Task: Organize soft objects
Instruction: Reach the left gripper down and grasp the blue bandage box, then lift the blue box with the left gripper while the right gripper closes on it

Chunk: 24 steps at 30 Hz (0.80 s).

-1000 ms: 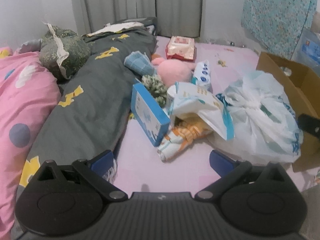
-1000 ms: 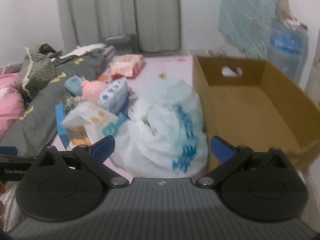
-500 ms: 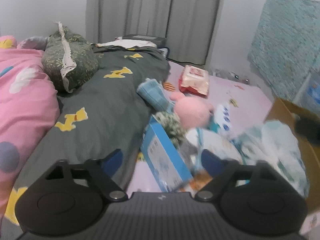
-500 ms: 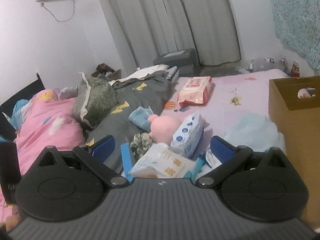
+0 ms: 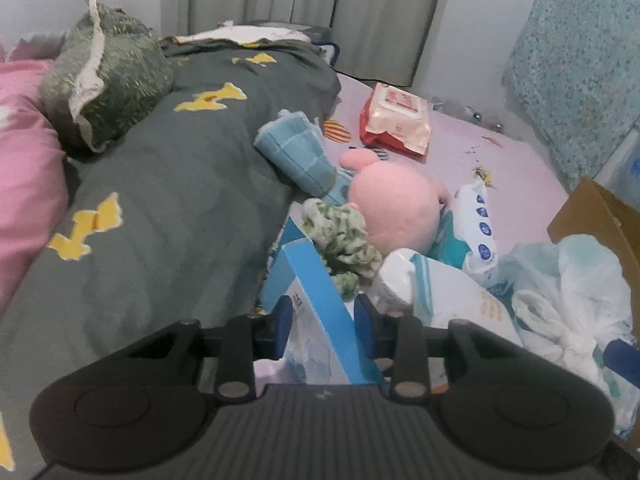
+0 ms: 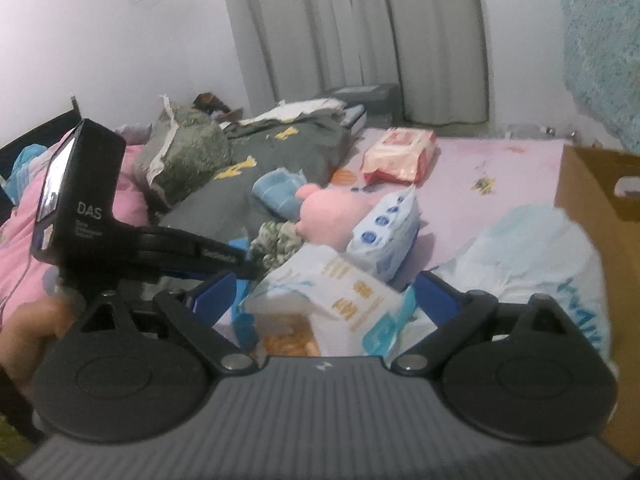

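Black ribbed left gripper (image 5: 323, 312), blue pads (image 5: 283, 318), silver pivot screws.

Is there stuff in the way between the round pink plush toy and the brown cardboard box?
Yes. A white wipes pack with blue dots sits right beside the round pink plush toy on the box side, and a crumpled white plastic bag lies up against the brown cardboard box.

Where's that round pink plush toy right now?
The pink plush toy lies mid-bed in both views, right of the grey quilt, touching the green-and-white scrunchie and beside the blue towel.
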Motion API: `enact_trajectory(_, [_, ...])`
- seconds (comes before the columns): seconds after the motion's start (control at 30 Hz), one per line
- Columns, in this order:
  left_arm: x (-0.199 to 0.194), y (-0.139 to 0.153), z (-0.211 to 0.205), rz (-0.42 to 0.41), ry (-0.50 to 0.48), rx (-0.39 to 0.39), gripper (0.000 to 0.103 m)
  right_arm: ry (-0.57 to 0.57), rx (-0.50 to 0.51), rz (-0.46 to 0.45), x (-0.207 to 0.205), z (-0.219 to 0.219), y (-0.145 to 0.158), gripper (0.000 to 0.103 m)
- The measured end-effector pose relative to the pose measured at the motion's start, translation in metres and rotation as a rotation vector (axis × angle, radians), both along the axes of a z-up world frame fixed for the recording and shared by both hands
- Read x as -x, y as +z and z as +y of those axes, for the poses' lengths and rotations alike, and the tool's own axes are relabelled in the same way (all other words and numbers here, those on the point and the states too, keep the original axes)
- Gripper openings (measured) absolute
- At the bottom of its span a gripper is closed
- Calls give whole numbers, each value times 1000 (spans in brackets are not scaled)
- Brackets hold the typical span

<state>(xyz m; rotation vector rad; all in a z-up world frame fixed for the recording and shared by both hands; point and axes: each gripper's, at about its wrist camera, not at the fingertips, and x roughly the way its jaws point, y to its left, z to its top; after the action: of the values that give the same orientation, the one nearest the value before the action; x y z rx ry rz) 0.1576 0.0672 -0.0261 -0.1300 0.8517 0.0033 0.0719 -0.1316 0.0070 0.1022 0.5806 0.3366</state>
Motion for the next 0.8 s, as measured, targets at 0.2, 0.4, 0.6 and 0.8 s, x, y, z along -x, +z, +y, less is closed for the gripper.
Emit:
enact_trajectory(0.2, [18,4,7,14,21,-80,34,24,-32,31,-5,0,-8,89])
enact_trajectory(0.4, [20,-19,28,134,73,-7,34,42,-62,79,-7,-2,-17,85])
enact_trajectory(0.6, [20,-22,35,143,97,22,36,77,-100,123,-9,-2,-24,77])
enact_trajectory(0.8, [16,-27,37,174,101,54,47,101,-129,158,-9,2,-30,73])
